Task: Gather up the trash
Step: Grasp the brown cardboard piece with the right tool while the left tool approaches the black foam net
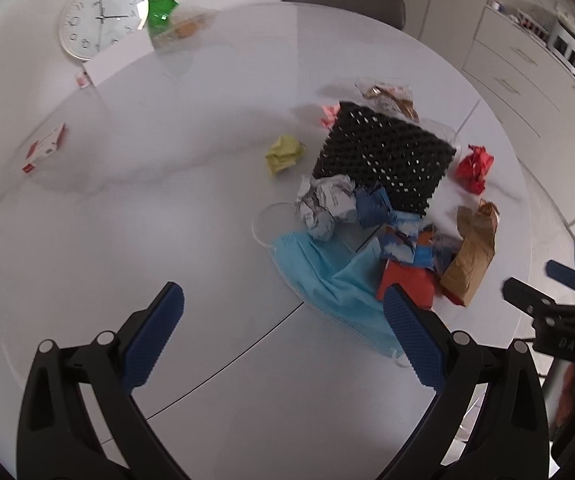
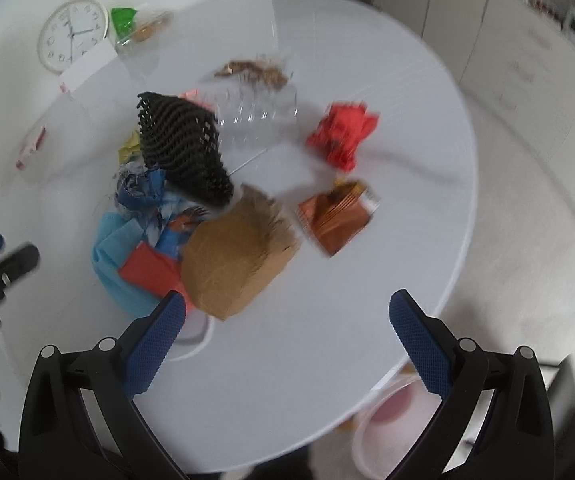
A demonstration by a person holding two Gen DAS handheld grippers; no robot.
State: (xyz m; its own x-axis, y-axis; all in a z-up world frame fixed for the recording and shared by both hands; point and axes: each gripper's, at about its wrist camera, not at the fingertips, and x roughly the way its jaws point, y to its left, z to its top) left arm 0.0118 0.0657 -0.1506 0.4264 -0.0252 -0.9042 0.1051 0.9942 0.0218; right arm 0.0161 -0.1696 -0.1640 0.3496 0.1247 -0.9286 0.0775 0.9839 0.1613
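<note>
Trash lies in a heap on the round white table (image 1: 167,220) (image 2: 367,60): a black foam mesh (image 1: 383,156) (image 2: 183,148), a blue face mask (image 1: 327,276) (image 2: 109,256), a brown paper bag (image 1: 471,256) (image 2: 235,256), a crumpled red wrapper (image 1: 473,168) (image 2: 343,132), a copper foil packet (image 2: 337,216), a yellow paper ball (image 1: 283,152) and a grey paper wad (image 1: 327,204). My left gripper (image 1: 283,320) hangs open above the table, its right pad over the mask. My right gripper (image 2: 287,324) is open too, hovering just short of the brown bag.
A wall clock (image 1: 101,16) (image 2: 72,34), a green wrapper (image 1: 161,10) and a white card lean at the table's far left. A small red-and-white box (image 1: 45,148) lies left. A pink-lined bin (image 2: 395,404) stands below the table's near edge. Cabinets fill the right.
</note>
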